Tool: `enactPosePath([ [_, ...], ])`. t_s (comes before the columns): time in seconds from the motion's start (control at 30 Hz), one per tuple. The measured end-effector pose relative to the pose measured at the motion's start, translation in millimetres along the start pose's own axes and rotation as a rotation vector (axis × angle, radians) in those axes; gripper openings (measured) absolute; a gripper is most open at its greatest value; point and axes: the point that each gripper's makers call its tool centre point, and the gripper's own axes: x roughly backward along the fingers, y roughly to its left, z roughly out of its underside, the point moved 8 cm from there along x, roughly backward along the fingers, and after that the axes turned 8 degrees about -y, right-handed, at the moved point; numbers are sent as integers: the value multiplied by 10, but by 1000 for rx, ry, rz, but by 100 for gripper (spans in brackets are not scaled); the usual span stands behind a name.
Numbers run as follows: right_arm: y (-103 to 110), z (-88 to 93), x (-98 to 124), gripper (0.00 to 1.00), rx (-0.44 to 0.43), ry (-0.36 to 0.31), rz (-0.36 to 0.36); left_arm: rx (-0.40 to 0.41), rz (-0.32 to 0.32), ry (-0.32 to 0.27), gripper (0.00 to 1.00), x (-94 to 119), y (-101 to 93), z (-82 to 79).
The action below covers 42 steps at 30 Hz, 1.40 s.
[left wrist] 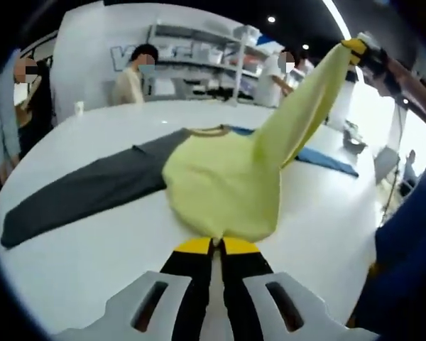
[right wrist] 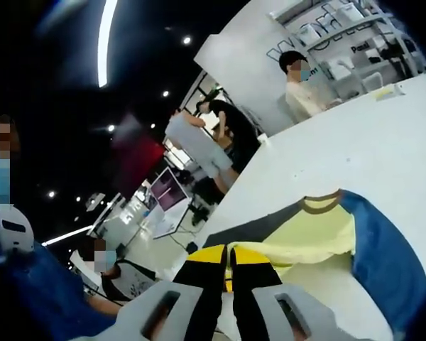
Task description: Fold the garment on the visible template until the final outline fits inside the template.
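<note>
Gripping our yellow shirt (left wrist: 224, 188) with both grippers, left gripper (left wrist: 218, 246) jaws pinching its hem over the white table (left wrist: 85, 249), right gripper (right wrist: 229, 253) jaws pinching the raised sleeve.

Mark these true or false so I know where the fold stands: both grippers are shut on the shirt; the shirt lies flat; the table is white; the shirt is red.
1. Both the left gripper and the right gripper are shut on the shirt. True.
2. The shirt lies flat. False: one part is lifted high off the table.
3. The table is white. True.
4. The shirt is red. False: it is pale yellow.
</note>
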Motion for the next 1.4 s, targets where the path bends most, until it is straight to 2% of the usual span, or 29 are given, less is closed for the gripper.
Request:
enactPosePath([
  [0.03,-6,1,1,0,-2,-2,0,33,2,-20,0,14,6,-61],
  [0.07,-12,2,0,0,-3,-2,1,68,-2,-20,0,39,27,-115],
  [0.13,-25,3,-2,0,-4,-4,4,87,-7,-19,0,60,66,-178],
  [0.17,-32,7,-3,0,-4,-4,6,117,-12,-16,0,87,93,-278],
  [0.23,-41,10,-5,0,-8,-5,6,132,-11,-19,0,114,96,-398],
  [0.3,-48,11,-7,0,-10,-8,5,149,-11,-12,0,118,206,-469],
  [0.43,-65,10,-2,0,-15,-16,5,169,-7,-18,0,182,149,-749],
  [0.67,-122,-24,42,0,-29,-36,16,204,9,-21,0,214,177,-997],
  [0.8,-176,-42,65,0,-40,-48,28,261,20,-4,0,257,233,-1154],
  [0.83,-192,-40,68,0,-42,-48,32,282,27,15,0,271,238,-1201],
  [0.97,-221,-10,79,0,-46,-40,41,308,39,90,0,296,220,-1186],
  [1.03,-244,31,91,0,-52,-29,43,315,45,162,0,288,229,-1070],
  [1.07,-250,39,94,0,-53,-27,45,302,39,168,0,272,240,-1030],
  [1.2,-291,84,136,0,-66,-26,59,284,38,157,0,278,236,-850],
  [1.33,-300,50,111,0,-107,-50,46,285,25,130,2,327,223,-774],
  [1.4,-293,21,65,0,-115,-58,40,249,16,108,4,376,218,-735],
])
